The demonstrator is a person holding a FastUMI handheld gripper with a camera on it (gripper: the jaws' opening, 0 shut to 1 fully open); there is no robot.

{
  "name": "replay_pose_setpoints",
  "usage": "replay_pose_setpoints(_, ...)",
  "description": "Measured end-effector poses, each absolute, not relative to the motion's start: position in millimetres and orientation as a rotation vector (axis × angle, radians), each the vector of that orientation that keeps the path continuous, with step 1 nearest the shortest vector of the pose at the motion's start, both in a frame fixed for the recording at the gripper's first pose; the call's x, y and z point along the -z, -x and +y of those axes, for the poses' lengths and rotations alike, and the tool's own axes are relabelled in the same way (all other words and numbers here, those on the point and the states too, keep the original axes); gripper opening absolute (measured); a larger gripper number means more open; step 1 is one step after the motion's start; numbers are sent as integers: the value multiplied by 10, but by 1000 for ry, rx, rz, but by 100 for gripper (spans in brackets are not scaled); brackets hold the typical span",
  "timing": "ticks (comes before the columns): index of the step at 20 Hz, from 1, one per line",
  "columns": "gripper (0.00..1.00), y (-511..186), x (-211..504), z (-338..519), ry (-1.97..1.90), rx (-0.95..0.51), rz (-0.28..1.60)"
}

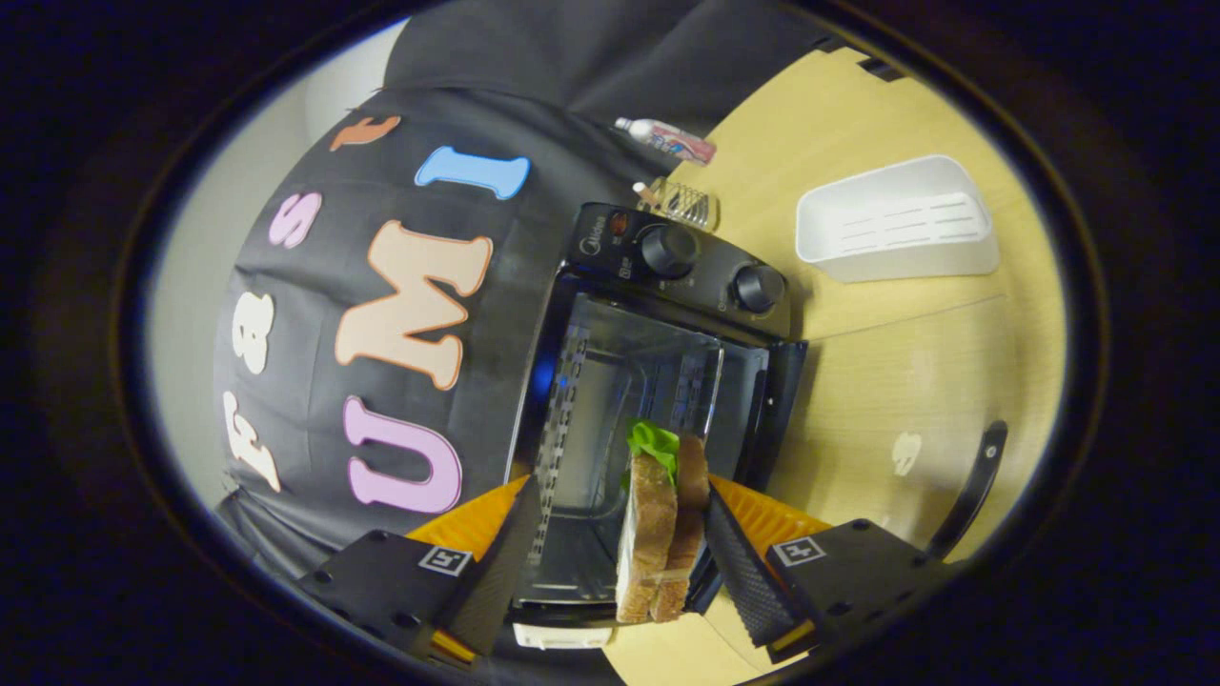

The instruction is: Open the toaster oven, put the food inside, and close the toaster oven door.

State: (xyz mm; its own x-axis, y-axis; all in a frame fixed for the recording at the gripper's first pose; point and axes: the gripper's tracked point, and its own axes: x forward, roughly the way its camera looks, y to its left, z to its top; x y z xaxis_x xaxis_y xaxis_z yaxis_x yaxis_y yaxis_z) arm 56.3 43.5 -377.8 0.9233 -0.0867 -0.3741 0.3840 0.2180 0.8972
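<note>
Brown-bread sandwich [660,534] sits between gripper [610,562] fingers, touching the right one only; jaws wide. Oven [658,381] door open, sandwich at its mouth. Left: release inside, shut door.

- My gripper [618,557]: matt black plastic fingers [748,576] with ribbed, rubbery pads, set wide apart.
- Sandwich [660,534] between them: rough brown bread, crinkled green leaf.
- Toaster oven [658,381]: glossy black shell, shiny metal inside, smooth knobs [667,250].
- Table [915,372]: pale, smooth wood-look top.
- Tray [896,221]: matt white plastic.
</note>
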Motion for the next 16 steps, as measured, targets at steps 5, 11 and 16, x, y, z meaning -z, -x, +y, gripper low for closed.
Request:
replay_pose_setpoints(5,39,-685,4022,481,-1396,360,324)
replay_pose_setpoints(11,45,-1088,4149,507,-1510,373,343)
replay_pose_setpoints(16,76,-1042,4143,273,-1426,451,329)
